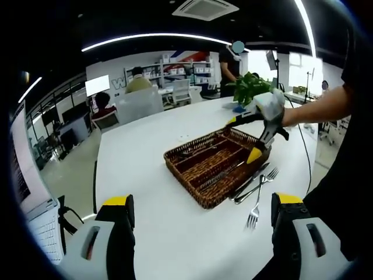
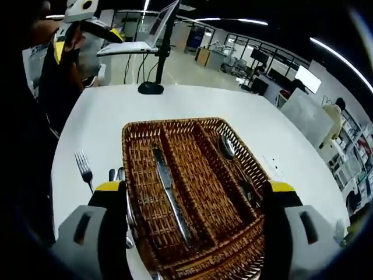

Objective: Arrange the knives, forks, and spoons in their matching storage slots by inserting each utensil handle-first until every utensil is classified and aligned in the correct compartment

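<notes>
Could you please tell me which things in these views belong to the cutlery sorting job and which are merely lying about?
Job things: wicker tray; knife in a tray slot; spoon in another slot; forks on the table beside the tray; right gripper above the tray.

Just about: potted plant; laptop on its stand; office chairs.

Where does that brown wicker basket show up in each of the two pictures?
Left gripper view: the wicker basket sits right of centre on the white table, under the other hand's tongs.
Right gripper view: the basket lies at centre and low, between this view's own tongs.
Shared landmark: the fork lying on the table beside the basket.
</notes>
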A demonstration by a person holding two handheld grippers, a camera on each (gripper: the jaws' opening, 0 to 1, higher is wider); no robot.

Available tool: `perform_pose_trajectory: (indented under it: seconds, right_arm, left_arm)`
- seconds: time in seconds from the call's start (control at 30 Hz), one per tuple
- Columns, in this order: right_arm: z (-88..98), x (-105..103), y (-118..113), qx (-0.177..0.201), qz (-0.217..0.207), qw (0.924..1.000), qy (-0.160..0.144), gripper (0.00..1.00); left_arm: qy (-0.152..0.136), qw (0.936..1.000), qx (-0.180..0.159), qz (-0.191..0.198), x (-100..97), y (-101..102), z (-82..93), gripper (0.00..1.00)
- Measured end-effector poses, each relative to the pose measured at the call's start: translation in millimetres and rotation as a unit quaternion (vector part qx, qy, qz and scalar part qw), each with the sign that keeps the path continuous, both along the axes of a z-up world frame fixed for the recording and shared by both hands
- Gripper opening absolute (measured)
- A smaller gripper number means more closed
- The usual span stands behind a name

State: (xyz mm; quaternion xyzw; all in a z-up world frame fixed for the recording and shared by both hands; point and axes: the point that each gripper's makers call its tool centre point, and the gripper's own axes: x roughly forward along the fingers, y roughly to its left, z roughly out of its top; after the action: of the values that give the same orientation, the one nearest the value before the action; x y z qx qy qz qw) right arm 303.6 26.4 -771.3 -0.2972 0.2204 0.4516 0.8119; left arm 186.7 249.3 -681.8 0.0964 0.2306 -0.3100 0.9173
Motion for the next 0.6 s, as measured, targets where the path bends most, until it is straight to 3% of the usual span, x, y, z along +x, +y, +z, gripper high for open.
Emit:
perform_pose_trajectory:
  seconds: [0.37, 0.6]
  right_arm:
    - [9.9, -14, -34, 0.057, -0.097, 0.9931, 0.033, 1.00]
    - [23.3, -20, -63, 0.090, -0.151, 0.9841, 0.025, 1.00]
  left_arm:
    - [-0.002, 0.9998, -0.004, -0.020, 6.2, -8, -4.0, 0.99]
    - [-0.007, 0.9994, -0.011, -0.032, 16.0, -11, -7.9, 0.99]
